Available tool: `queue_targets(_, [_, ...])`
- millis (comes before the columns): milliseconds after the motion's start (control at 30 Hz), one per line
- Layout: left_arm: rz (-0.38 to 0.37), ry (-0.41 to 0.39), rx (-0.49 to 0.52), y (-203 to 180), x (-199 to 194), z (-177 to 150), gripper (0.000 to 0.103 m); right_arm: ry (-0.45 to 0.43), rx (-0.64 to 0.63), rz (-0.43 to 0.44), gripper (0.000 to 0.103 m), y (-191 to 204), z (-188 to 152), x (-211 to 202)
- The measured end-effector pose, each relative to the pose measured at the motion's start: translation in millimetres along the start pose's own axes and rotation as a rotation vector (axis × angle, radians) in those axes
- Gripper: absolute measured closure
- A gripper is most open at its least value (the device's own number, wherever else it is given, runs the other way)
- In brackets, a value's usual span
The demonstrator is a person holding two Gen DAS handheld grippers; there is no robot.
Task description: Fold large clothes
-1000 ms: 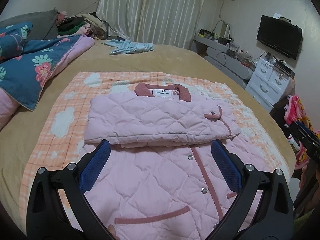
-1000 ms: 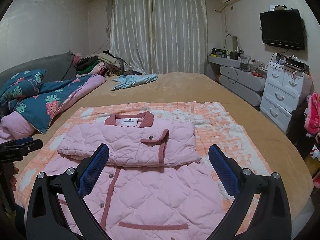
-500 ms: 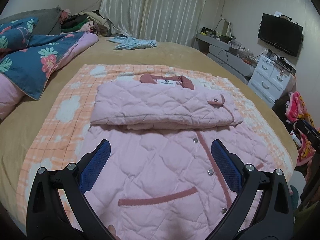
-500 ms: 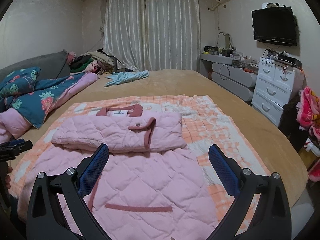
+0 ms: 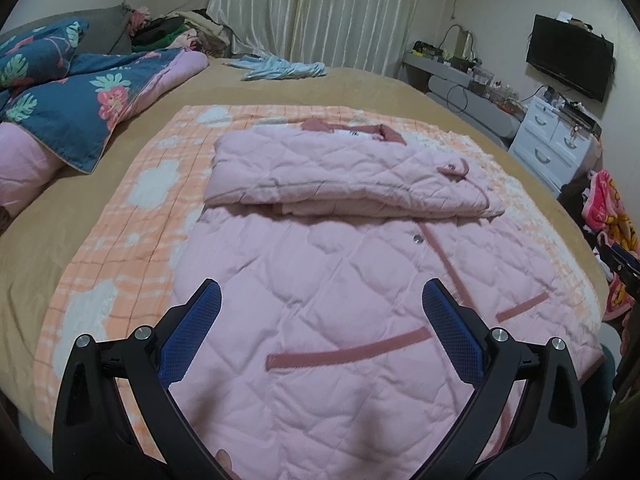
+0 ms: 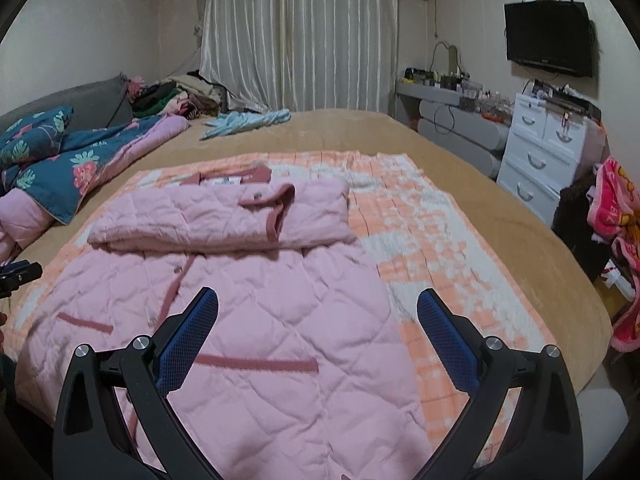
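While both claws, left (image 5: 322, 312) and right (image 6: 318, 320), are held spread and empty over the jacket (image 5: 340, 280), the folded sleeves (image 5: 344, 176) could be dragged askew if only the top layer is pinched.

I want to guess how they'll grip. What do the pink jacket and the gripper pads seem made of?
Pink jacket: looks like soft, matte padded fabric, diamond-quilted, with darker pink trim and small shiny snaps.
Left gripper pads: blue, fine mesh texture, probably rubbery; black arms, likely plastic. Right gripper matches.

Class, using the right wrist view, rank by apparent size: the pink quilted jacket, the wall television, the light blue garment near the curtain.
1. pink quilted jacket, though nearest the camera
2. wall television
3. light blue garment, close to the television, so uncertain
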State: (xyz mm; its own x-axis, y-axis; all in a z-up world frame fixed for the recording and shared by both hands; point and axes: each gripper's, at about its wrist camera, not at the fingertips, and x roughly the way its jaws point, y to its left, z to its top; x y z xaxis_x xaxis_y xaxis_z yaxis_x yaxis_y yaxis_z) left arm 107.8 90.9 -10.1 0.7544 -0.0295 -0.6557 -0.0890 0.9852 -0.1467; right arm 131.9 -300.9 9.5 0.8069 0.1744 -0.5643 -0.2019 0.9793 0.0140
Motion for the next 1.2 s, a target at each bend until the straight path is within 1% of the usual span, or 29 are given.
queue_targets(267, [0.031,0.042,-0.025,20.0,5.0,-19.4,0.008,0.070,-0.004,-0.018,0.004,-10.2,-23.6,12.9])
queue_targets(533, [0.049,0.086,-0.044,40.5,7.6,-41.9,0.008,0.155,0.004,-0.045,0.004,-30.1,-48.1,24.4])
queue_targets(633, [0.047,0.103,-0.072,50.4,7.6,-48.8,0.008,0.174,0.006,-0.054,0.004,-36.3,-54.5,26.5])
queue_targets(767, [0.059,0.113,-0.086,59.6,5.9,-55.4,0.008,0.183,0.008,-0.059,0.004,-41.4,-58.4,26.4])
queue_targets(1000, [0.053,0.140,-0.106,70.1,5.3,-66.2,0.008,0.183,0.012,-0.071,0.004,-51.0,-60.4,20.5])
queue_targets(1200, [0.060,0.138,-0.134,77.3,3.4,-70.7,0.008,0.196,0.036,-0.069,0.004,-62.5,-66.0,18.2])
